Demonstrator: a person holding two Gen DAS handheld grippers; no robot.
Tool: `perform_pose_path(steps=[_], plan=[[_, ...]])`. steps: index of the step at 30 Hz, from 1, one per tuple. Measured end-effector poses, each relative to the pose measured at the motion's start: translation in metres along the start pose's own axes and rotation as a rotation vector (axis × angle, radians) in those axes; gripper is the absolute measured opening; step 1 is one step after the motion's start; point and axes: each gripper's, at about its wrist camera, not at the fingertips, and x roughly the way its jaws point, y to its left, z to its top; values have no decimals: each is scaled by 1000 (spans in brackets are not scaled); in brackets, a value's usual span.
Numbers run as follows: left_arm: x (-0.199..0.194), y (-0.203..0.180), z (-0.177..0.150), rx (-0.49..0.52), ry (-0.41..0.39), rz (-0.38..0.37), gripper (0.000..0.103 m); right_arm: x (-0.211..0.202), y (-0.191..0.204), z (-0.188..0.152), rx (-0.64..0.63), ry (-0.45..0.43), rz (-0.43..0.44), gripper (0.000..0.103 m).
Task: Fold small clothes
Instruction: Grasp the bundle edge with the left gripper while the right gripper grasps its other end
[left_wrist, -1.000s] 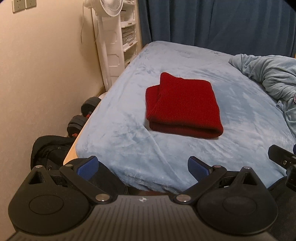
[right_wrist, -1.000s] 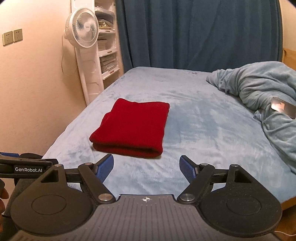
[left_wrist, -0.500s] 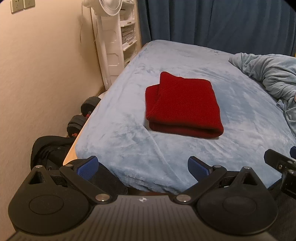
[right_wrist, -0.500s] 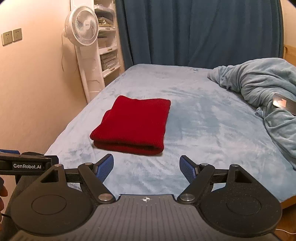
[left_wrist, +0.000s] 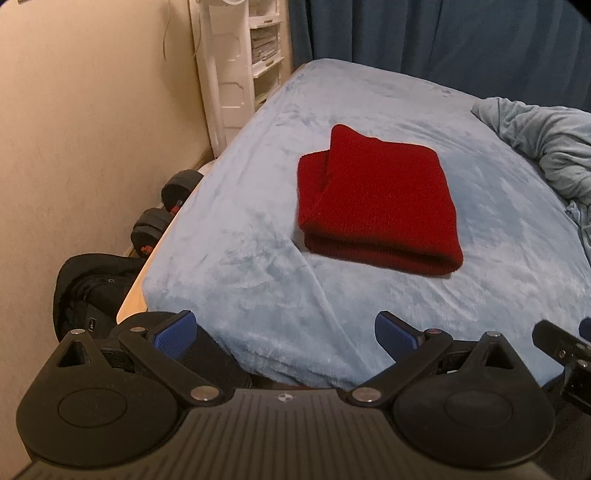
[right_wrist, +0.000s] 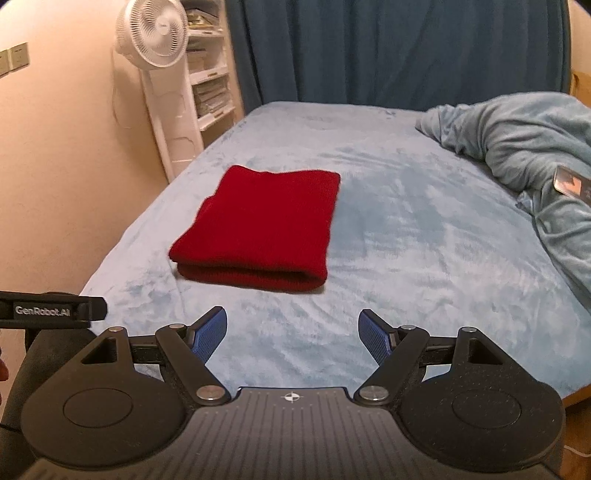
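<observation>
A red knit garment (left_wrist: 376, 199) lies folded into a thick rectangle on the light blue bed (left_wrist: 258, 240); it also shows in the right wrist view (right_wrist: 262, 229). My left gripper (left_wrist: 285, 332) is open and empty, held off the bed's near left corner, well short of the garment. My right gripper (right_wrist: 292, 334) is open and empty over the bed's near edge, a short way in front of the garment's folded edge. The left gripper's body (right_wrist: 51, 310) shows at the left of the right wrist view.
A crumpled blue blanket (right_wrist: 524, 147) with a phone (right_wrist: 572, 182) on it lies at the right. A white fan (right_wrist: 155, 33) and shelf unit (right_wrist: 207, 81) stand by the wall. Dumbbells (left_wrist: 166, 210) and a black bag (left_wrist: 92, 284) sit on the floor left of the bed.
Both grippers have drawn back slightly and tilted down, so the garment sits a little farther off in both views. The garment has not moved. Both jaws stay open.
</observation>
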Motion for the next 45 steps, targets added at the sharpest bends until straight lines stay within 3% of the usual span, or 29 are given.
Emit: perform_pose_path(steps=[8, 12, 15, 21, 27, 32, 35, 37, 41, 45], plan=[[31, -10, 36, -45, 25, 16, 103, 32, -27, 15, 59, 37, -26, 80], [56, -12, 59, -127, 72, -31, 103, 51, -45, 29, 50, 31, -30, 80], [73, -18, 75, -159, 65, -16, 103, 68, -61, 42, 43, 29, -33, 80], [111, -31, 99, -201, 88, -31, 103, 115, -94, 74, 43, 48, 14, 82], [156, -34, 112, -369, 188, -124, 103, 194, -133, 112, 140, 83, 83, 84], [189, -42, 113, -371, 211, -83, 103, 294, -169, 147, 373, 235, 192, 84], [213, -36, 108, -434, 268, -147, 103, 344, -178, 163, 451, 306, 207, 85], [229, -32, 104, -467, 300, -191, 103, 372, -176, 173, 453, 332, 198, 85], [258, -27, 96, -491, 349, -167, 103, 415, -161, 186, 396, 371, 156, 87], [276, -20, 93, -553, 372, -215, 103, 437, -153, 192, 368, 369, 145, 89]])
